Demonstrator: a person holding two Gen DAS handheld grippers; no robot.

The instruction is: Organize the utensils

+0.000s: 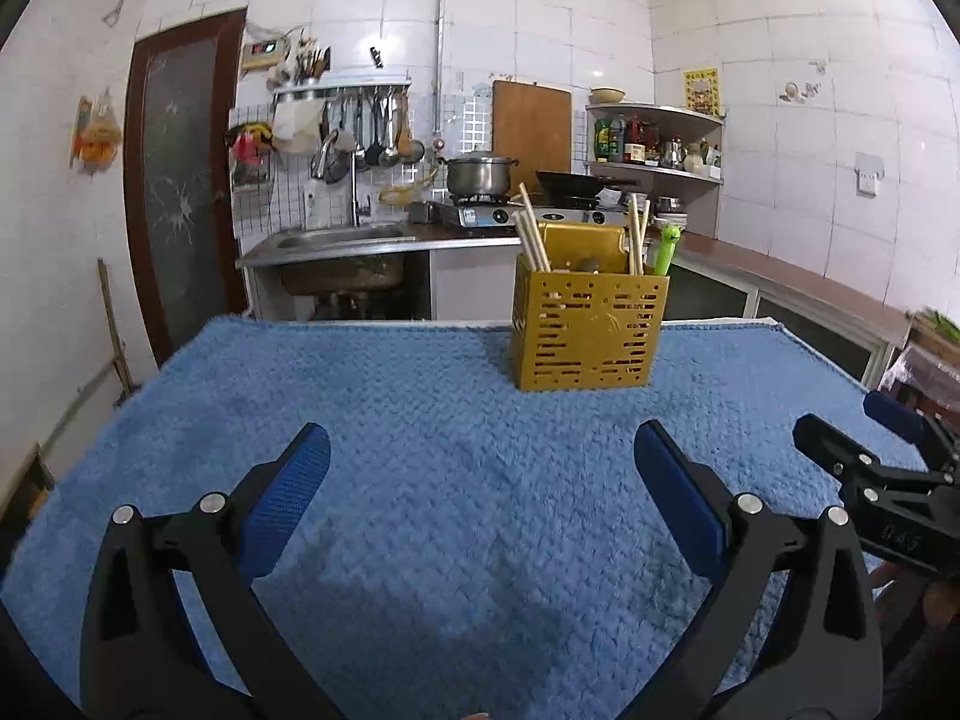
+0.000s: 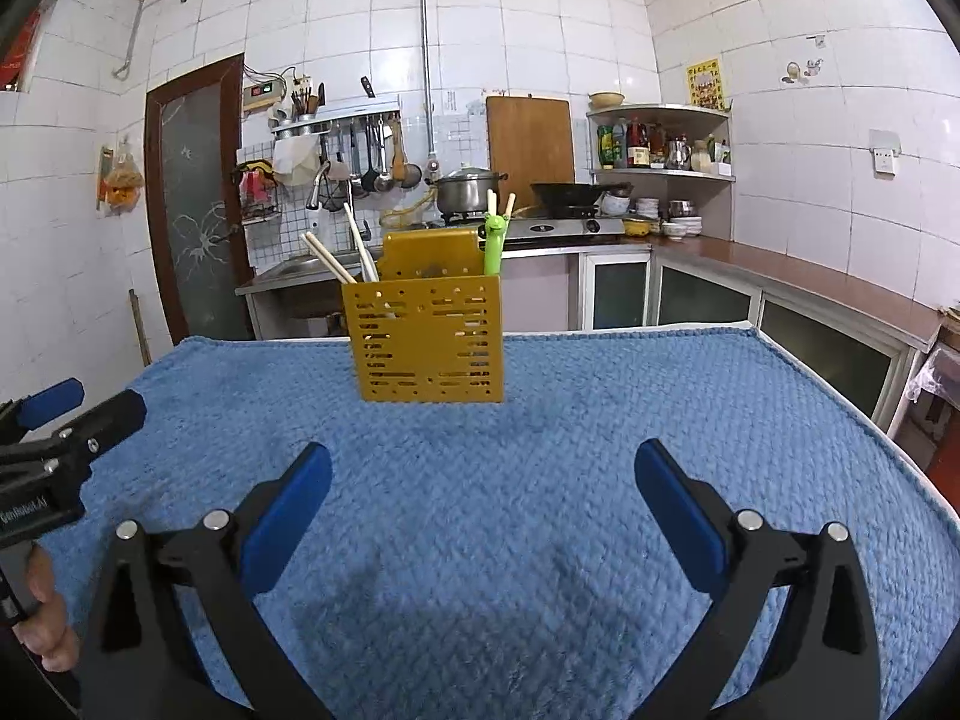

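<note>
Left gripper (image 1: 480, 444): jaws spread wide, nothing between the blue pads (image 1: 288, 498); it hovers over the blue towel (image 1: 420, 540), near the front edge.
Right gripper (image 2: 483, 462): jaws likewise spread wide and empty, beside the left one and at a similar height.
Work surface: the towel covers the table; no loose utensils show on it in either view.
Utensil holder (image 1: 588, 330): yellow perforated box, upright on the towel at the far side, well apart from both grippers.
Contents, left compartment: wooden chopsticks (image 1: 534, 234), leaning left.
Contents, right compartment: more chopsticks and a green-handled utensil (image 2: 495, 243), standing nearly upright.
Task status (judgement): utensils appear already sorted into the holder; the task looks complete or near it.
Procedure (judgement): keep both grippers clear of the protruding chopstick tips. If an adjustment is needed, approach from above, grip one stick mid-shaft, and steady the light holder with the other gripper to prevent tipping.
Background: sink, stove and shelves beyond the table; not involved.
</note>
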